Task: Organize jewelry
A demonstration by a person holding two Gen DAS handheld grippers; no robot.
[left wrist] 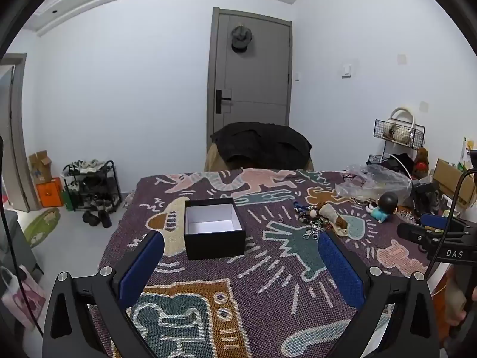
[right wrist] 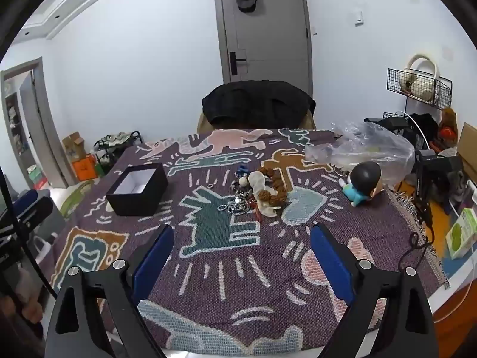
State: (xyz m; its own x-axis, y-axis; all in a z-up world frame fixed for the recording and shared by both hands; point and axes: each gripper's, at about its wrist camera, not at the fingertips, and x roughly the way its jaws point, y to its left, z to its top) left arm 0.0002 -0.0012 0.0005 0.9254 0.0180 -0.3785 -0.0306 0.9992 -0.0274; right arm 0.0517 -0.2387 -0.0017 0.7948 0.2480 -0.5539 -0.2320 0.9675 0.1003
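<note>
On the patterned cloth (right wrist: 238, 283): jewelry pile (right wrist: 256, 192) mid-table, right of the open black box (left wrist: 213, 228), well apart. Left gripper (left wrist: 240, 249) and right gripper (right wrist: 242, 240) both spread wide, nothing between the jaws, hovering short of the items.

Both my wrist cameras look forward and slightly down across the table (left wrist: 268, 268) toward the far door (right wrist: 268, 29), sharing the black box (left wrist: 213, 228).

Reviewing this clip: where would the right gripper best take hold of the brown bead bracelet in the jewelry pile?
Probably its outer arc, on the doll's side, coming from above. The brown bead bracelet lies flat, curled over a cream pouch; chains tangle its other side.
</note>
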